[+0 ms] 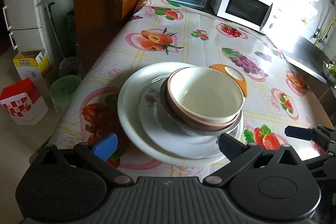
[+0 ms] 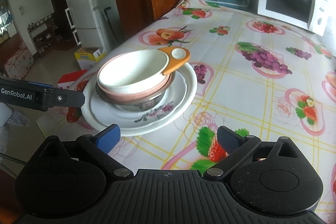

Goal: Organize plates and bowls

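In the left wrist view the left gripper [image 1: 168, 145] hung open over the near edge of the table [image 1: 201, 39], its blue pad and dark pad spread to either side of the stack with nothing pressed between them. The stack stood near the table's front corner: a large white plate [image 1: 130, 110] at the bottom, a flowered plate [image 1: 150, 98] on it, then what looked like a metal bowl [image 1: 166, 117], and a pink bowl [image 1: 189, 117] nested on top with a white inside. An orange bowl [image 1: 235, 75] sat tipped against the far rim of the pink bowl. All the bowls that could be seen into held nothing. At the right edge a finger of the right gripper [image 1: 302, 133] showed.

In the right wrist view the right gripper [image 2: 168, 139] also stood wide open and empty, just beside the near rim of the large white plate [image 2: 189, 81], over the strawberry print. The left gripper's finger [image 2: 63, 98] reached in from the left, close to the plate's rim; whether it touched could not be told.

The pile looked stiff, smooth and breakable, and heavy if lifted whole. The orange bowl appeared the least secure and likely to slide. The plates' raised rims seemed the best place to pinch, and the bowls by their walls, one at a time.
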A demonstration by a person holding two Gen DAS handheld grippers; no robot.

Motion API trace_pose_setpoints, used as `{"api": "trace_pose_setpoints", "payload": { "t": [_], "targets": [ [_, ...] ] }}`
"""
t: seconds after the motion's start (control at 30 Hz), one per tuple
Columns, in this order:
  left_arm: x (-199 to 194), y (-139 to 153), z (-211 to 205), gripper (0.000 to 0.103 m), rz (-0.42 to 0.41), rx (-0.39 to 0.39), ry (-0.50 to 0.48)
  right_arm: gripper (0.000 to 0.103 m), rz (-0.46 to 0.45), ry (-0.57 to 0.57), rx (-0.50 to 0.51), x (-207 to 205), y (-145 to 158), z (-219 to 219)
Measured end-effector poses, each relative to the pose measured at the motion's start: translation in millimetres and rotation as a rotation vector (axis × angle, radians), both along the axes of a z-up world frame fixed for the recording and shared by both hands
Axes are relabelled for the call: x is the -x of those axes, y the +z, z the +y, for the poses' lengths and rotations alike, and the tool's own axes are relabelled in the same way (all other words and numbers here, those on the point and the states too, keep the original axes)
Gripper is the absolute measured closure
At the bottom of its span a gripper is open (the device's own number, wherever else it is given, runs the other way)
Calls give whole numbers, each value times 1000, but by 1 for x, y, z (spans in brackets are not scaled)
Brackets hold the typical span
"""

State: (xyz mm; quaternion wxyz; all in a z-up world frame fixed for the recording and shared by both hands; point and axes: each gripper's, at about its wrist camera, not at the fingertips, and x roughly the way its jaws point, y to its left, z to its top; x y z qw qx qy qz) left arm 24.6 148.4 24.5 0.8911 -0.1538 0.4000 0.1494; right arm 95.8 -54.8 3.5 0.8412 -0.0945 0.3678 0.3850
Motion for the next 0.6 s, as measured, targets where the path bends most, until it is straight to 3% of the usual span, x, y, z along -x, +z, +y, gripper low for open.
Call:
{"api": "trace_pose_setpoints", "payload": {
  "t": [0.6],
  "targets": [
    [38,-15,-5,0,40,-65,1,2,30,-50,-11,19,-3,-13]
  ]
}}
